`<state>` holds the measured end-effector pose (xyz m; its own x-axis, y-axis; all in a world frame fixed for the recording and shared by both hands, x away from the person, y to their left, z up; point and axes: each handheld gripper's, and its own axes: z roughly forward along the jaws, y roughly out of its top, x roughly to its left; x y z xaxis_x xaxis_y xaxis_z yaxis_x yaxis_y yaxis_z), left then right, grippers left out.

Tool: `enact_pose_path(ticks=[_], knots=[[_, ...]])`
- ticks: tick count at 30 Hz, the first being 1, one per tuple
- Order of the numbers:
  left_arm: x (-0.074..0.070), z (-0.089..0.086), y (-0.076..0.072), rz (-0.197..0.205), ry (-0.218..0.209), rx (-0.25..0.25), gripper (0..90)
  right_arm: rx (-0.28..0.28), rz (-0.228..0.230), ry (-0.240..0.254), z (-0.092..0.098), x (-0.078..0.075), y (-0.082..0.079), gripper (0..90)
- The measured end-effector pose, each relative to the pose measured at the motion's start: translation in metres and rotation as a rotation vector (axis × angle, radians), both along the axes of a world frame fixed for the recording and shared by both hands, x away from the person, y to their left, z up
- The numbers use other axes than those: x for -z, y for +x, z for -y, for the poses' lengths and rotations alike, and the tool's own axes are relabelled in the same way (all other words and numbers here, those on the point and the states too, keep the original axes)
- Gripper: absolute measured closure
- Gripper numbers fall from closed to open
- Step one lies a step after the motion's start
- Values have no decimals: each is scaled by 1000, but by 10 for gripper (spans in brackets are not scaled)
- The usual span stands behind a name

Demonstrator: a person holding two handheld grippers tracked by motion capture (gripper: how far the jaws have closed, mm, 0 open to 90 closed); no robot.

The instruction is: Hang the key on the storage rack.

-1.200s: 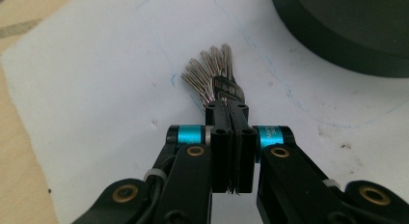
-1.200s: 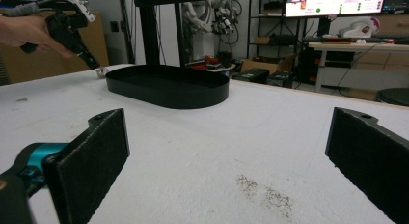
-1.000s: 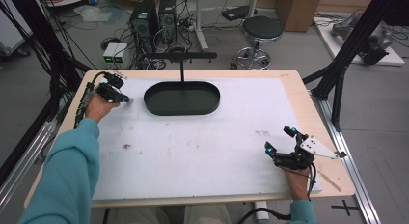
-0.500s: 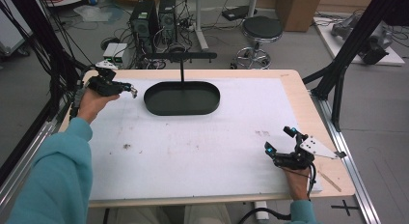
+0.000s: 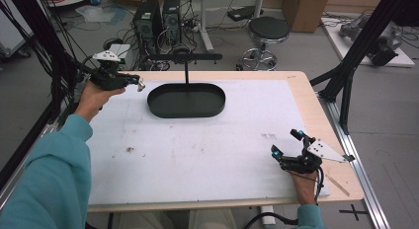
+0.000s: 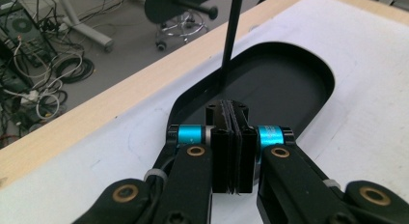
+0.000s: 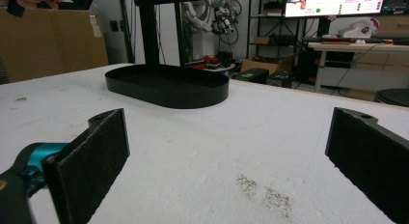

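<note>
The left gripper (image 5: pixel 140 84) is held above the far left corner of the table (image 5: pixel 306 98), raised clear of the white mat (image 5: pixel 197 150). In the left gripper view its two black jaws are pressed flat against each other, pad to pad, with nothing between them.

The black oval tray (image 5: pixel 186 100) lies just beyond and to the right of the left gripper's tips, apart from them. In the left gripper view the tray (image 6: pixel 289 79) sits directly ahead of and below the closed jaws. A thin black post (image 5: pixel 186 73) rises upright from the far side of the tray and carries a horizontal bar (image 5: pixel 185 57) at its top. The tray interior holds no object.

The right gripper (image 5: pixel 286 145) rests low at the near right part of the table, held by the right hand (image 5: pixel 305 182). Its jaws stand wide apart and hold nothing; in the right gripper view the two pads frame bare mat. From this gripper the tray (image 7: pixel 166 86) lies well ahead and to the left, well apart. A dark smudge (image 7: pixel 265 192) marks the mat just ahead of its jaws.
</note>
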<state>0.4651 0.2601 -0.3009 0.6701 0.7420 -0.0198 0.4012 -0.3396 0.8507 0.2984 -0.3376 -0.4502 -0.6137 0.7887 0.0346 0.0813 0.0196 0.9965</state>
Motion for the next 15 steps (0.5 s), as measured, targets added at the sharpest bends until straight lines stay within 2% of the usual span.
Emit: enact_pose_path(ticks=[8, 15], knots=[[-8, 4, 2, 15, -31, 18, 883, 1, 5, 3, 0, 0, 1, 7], [-22, 9, 6, 45, -50, 47, 884, 1, 3, 3, 0, 0, 1, 7]])
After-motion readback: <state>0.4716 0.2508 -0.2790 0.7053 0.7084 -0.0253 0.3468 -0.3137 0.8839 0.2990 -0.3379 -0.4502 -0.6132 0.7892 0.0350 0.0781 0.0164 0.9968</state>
